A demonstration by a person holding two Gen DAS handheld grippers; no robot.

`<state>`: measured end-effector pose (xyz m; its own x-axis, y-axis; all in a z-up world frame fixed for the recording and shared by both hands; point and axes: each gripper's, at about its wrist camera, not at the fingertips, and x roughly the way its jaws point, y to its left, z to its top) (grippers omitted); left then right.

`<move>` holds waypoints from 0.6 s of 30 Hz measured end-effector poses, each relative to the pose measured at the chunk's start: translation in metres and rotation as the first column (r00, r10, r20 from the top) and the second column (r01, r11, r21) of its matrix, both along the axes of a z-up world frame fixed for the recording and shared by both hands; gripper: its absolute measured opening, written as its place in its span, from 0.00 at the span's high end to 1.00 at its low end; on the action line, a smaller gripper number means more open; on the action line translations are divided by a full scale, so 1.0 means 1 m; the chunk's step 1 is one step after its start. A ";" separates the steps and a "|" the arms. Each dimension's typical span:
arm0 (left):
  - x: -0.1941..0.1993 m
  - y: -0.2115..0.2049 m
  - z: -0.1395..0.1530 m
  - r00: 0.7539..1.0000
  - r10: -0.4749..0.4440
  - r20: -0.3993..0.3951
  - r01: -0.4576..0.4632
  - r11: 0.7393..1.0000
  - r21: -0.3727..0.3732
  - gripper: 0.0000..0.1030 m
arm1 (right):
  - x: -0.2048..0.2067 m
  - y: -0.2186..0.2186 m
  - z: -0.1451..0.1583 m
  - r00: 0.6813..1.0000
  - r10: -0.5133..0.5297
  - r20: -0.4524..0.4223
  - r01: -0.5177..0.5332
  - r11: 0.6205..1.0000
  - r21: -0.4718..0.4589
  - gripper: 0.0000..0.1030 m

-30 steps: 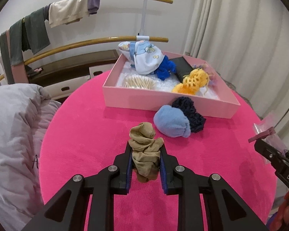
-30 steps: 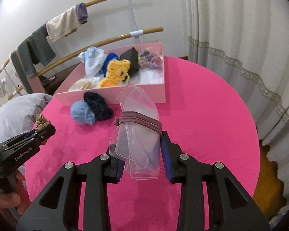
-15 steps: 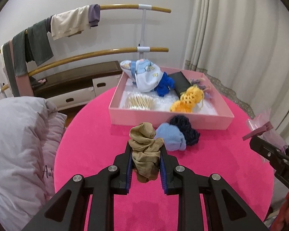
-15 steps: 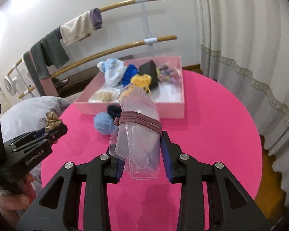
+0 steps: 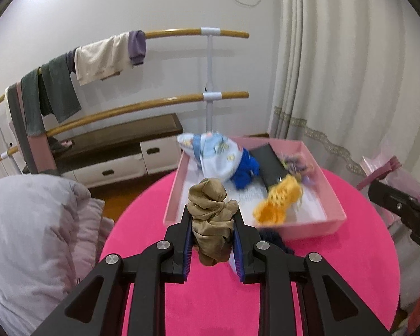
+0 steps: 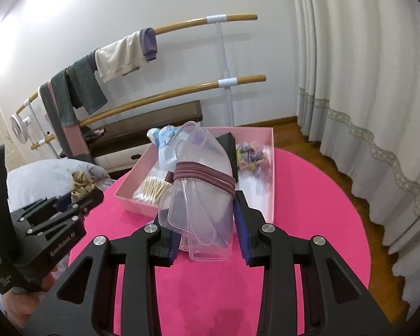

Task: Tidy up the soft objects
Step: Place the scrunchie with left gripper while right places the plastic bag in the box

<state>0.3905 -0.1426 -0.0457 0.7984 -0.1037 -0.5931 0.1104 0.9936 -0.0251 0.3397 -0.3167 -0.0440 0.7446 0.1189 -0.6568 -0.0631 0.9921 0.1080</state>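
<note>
My left gripper (image 5: 212,218) is shut on a bunched tan stocking (image 5: 211,218), held above the round pink table (image 5: 142,218) just short of the pink box (image 5: 296,225). My right gripper (image 6: 205,210) is shut on a stack of clear plastic bags (image 6: 198,196) bound with a mauve elastic band (image 6: 207,176). The box holds a patterned white-and-blue cloth (image 5: 215,154), a blue item (image 5: 245,172), a black pouch (image 5: 270,165), a yellow knit piece (image 5: 280,201), a pastel scrunchie (image 6: 250,156) and cotton swabs (image 6: 151,190). A dark blue knit item (image 5: 274,239) lies before the box, partly hidden.
A grey quilted duvet (image 5: 33,224) bulges at the table's left edge. Behind stands a wooden rail rack (image 5: 159,102) hung with clothes (image 5: 100,57) and a low drawer unit (image 5: 120,151). Cream curtains (image 5: 336,70) fill the right. A hand grips the left tool (image 6: 28,296).
Both grippers rose with their loads, so the table and box sit lower and farther in view. The light blue sock before the box is now hidden behind the left gripper.
</note>
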 end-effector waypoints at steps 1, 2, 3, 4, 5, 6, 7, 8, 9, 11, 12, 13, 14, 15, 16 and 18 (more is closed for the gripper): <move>0.005 -0.001 0.003 1.000 0.004 0.005 -0.004 1.000 0.001 0.79 | 0.004 -0.001 0.002 1.000 -0.003 0.001 0.003 1.000 0.003 0.69; 0.010 -0.001 0.003 1.000 0.004 0.006 -0.004 1.000 0.001 0.79 | 0.007 -0.003 0.004 1.000 -0.006 0.004 0.006 1.000 0.005 0.69; 0.018 -0.002 0.005 1.000 0.007 0.007 -0.007 1.000 0.002 0.78 | 0.010 -0.004 0.005 1.000 -0.010 0.006 0.010 1.000 0.006 0.69; 0.025 -0.003 0.007 1.000 0.009 0.008 -0.009 1.000 0.003 0.78 | 0.015 -0.007 0.008 1.000 -0.014 0.009 0.014 1.000 0.008 0.69; 0.031 -0.003 0.008 1.000 0.010 0.010 -0.010 1.000 0.002 0.78 | 0.019 -0.008 0.009 1.000 -0.017 0.008 0.017 1.000 0.012 0.69; 0.038 -0.003 0.010 1.000 0.012 0.012 -0.012 1.000 0.000 0.77 | 0.024 -0.010 0.011 1.000 -0.020 0.006 0.020 1.000 0.013 0.69; 0.047 -0.005 0.010 1.000 0.013 0.012 -0.013 1.000 0.001 0.77 | 0.030 -0.011 0.012 1.000 -0.022 0.004 0.022 1.000 0.011 0.69; 0.056 -0.006 0.010 1.000 0.013 0.011 -0.013 1.000 0.001 0.77 | 0.035 -0.013 0.012 1.000 -0.022 0.001 0.022 1.000 0.012 0.69; 0.062 -0.007 0.010 1.000 0.013 0.010 -0.013 1.000 -0.001 0.77 | 0.042 -0.014 0.012 1.000 -0.023 -0.004 0.023 1.000 0.011 0.69; 0.081 -0.010 0.008 1.000 0.010 0.000 -0.010 1.000 -0.001 0.77 | 0.054 -0.016 0.010 1.000 -0.022 -0.017 0.023 1.000 0.013 0.69; 0.087 -0.012 0.007 1.000 0.009 -0.004 -0.009 1.000 -0.003 0.77 | 0.060 -0.017 0.008 0.999 -0.023 -0.025 0.023 1.000 0.014 0.69; 0.097 -0.015 0.006 1.000 0.008 -0.011 -0.008 1.000 -0.005 0.77 | 0.068 -0.018 0.005 0.999 -0.024 -0.036 0.025 1.000 0.013 0.69; 0.106 -0.016 0.004 1.000 0.008 -0.018 -0.008 1.000 -0.005 0.77 | 0.074 -0.019 0.003 0.999 -0.023 -0.046 0.024 1.000 0.012 0.69; 0.113 -0.017 0.003 1.000 0.007 -0.023 -0.007 1.000 -0.006 0.77 | 0.080 -0.020 0.000 0.998 -0.022 -0.055 0.022 1.000 0.012 0.69; 0.121 -0.018 0.002 1.000 0.006 -0.030 -0.007 1.000 -0.009 0.77 | 0.086 -0.020 -0.002 0.998 -0.022 -0.065 0.023 1.000 0.011 0.69; 0.139 -0.023 0.000 0.999 0.003 -0.044 -0.003 1.000 -0.011 0.77 | 0.095 -0.021 -0.007 0.996 -0.024 -0.080 0.025 1.000 0.008 0.69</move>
